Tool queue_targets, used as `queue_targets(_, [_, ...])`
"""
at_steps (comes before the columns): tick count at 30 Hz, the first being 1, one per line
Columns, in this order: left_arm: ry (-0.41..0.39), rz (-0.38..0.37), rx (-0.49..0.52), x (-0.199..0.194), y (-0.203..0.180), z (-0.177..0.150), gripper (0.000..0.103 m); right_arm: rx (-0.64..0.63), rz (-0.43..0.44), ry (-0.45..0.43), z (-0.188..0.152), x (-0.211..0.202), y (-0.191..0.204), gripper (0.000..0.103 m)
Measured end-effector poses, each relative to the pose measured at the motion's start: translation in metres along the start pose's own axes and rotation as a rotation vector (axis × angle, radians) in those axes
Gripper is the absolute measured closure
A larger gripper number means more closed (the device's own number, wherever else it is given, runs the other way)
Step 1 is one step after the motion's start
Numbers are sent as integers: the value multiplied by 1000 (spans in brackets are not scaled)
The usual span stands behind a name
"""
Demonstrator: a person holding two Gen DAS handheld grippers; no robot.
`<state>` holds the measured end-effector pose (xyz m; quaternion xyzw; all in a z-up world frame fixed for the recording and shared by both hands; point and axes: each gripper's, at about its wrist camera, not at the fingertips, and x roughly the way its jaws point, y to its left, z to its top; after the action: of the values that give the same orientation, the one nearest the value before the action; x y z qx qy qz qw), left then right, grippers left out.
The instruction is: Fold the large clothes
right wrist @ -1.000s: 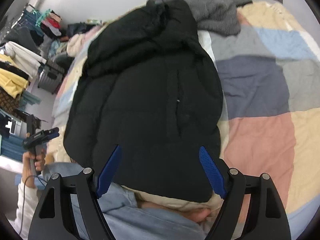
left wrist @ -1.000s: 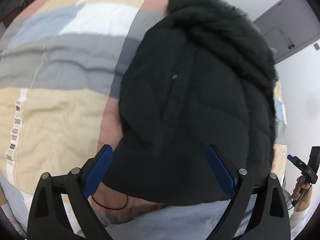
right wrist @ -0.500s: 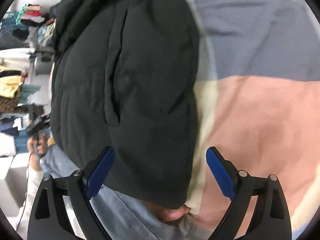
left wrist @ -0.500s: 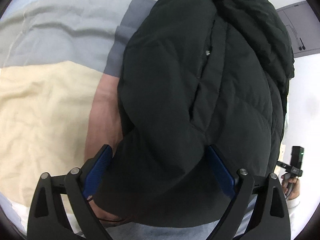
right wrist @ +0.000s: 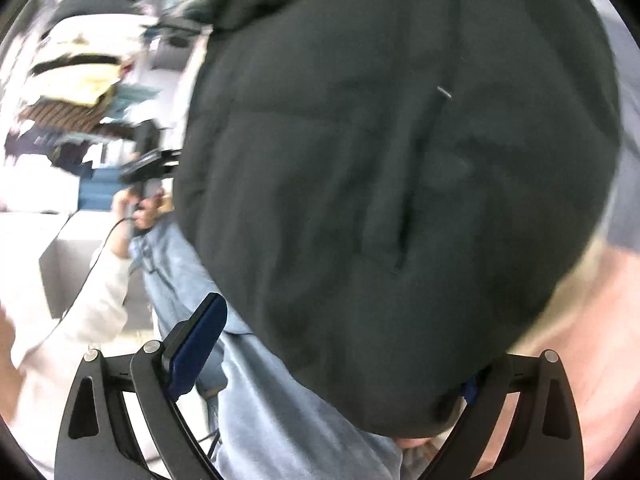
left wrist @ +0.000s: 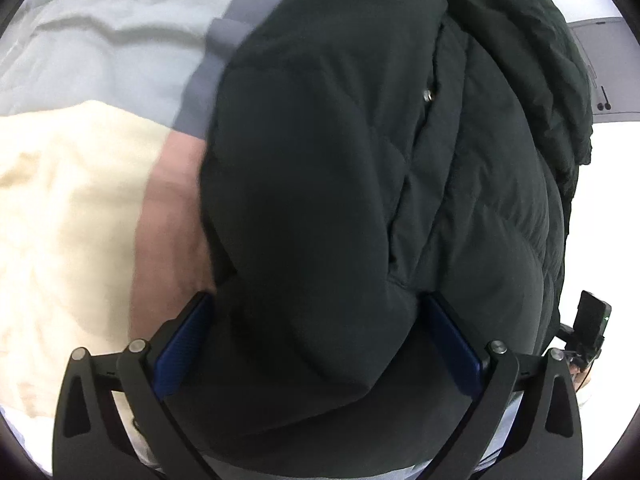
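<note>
The black jacket (left wrist: 360, 200) lies on the bed (left wrist: 72, 200), hem at the near edge. Left hand-held gripper (left wrist: 316, 340) & right hand-held gripper (right wrist: 340, 364) have just been opening; jaws apart, hem between them, not clamped. Risk: the puffy hem may slip out if only the top layer gets caught, i.e. an uneven fold.

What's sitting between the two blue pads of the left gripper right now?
The bottom hem of the black puffer jacket bulges between the open left gripper pads, as the left wrist view shows.

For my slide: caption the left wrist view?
Open left gripper straddling the black puffer jacket's hem on a patchwork bedspread.
</note>
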<state>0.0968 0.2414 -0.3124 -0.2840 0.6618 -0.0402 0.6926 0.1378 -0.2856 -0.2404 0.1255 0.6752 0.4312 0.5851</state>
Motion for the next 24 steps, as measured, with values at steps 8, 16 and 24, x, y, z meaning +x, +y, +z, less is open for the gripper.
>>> queue_targets(8, [-12,-23,36,11,-3,-13,2,144,-1,64,5,19,-46,6])
queue_targets(16, [-10,-106,72,14,-4,-20,21,36,-55,173,19,36,-28,6])
queue_targets(24, [-57,-194,106,5,-16,-20,72,-102,-87,95,21,24,5,78])
